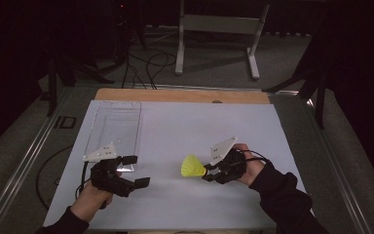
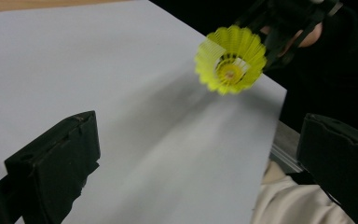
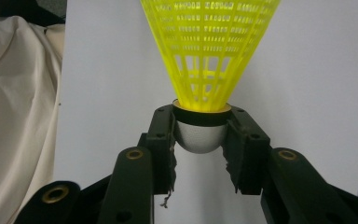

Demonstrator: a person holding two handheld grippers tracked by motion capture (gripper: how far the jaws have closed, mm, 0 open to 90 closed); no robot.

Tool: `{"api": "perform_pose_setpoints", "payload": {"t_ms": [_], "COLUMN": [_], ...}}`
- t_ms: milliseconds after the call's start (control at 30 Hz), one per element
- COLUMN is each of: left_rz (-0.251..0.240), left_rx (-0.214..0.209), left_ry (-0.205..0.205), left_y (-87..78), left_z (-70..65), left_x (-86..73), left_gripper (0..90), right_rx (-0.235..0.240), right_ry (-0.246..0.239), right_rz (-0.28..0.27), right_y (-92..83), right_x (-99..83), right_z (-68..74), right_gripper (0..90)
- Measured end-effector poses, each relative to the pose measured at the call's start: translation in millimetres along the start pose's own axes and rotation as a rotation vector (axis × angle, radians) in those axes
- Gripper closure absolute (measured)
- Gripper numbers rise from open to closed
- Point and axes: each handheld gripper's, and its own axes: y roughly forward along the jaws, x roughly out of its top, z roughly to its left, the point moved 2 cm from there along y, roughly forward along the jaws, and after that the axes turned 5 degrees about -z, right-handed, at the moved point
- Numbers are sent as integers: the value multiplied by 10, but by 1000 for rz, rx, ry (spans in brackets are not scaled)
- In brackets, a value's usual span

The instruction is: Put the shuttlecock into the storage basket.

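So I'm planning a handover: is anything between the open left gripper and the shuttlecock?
Nothing visible. The left gripper faces the yellow shuttlecock across bare white table; the right gripper holds its cork.

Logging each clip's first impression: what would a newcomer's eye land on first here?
The bright yellow shuttlecock, held by its rounded cork between the jaws of the right gripper just above the white table, right of centre. Next, the left gripper at the near left, jaws wide open and empty, facing the shuttlecock. A clear plastic tray lies at the far left.
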Motion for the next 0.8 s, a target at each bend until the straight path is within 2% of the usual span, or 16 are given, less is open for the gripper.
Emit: {"api": "perform_pose_setpoints", "payload": {"t_ms": [100,300,400,500,533,567,667,800], "left_rz": [33,91,117,131,157,174,223,253], "left_rx": [-37,-74,-88,-74,-83,-87,-100,-117], "left_ry": [2,-9,-19,-11,-41,-52,-50,-72], "left_y": [81,270,388,463,544,582,692,802], "left_z": [-28,-26,-7,5,37,48,54,52], "left_x": [150,325,367,383,394,398,403,408], "left_gripper": [2,2,3,38,38,46,70,161], "right_rx": [3,9,11,13,12,17,17,18], "right_ry": [-8,-15,-15,-13,-15,-15,-18,-20], "right_rz": [7,6,0,3,6,6,5,10], "right_y": [11,24,23,24,25,32,35,39], "right_x": [10,27,32,37,41,47,61,68], "right_z": [8,15,10,8,9,11,13,8], "right_gripper": [654,654,654,654,654,654,654,654]}}
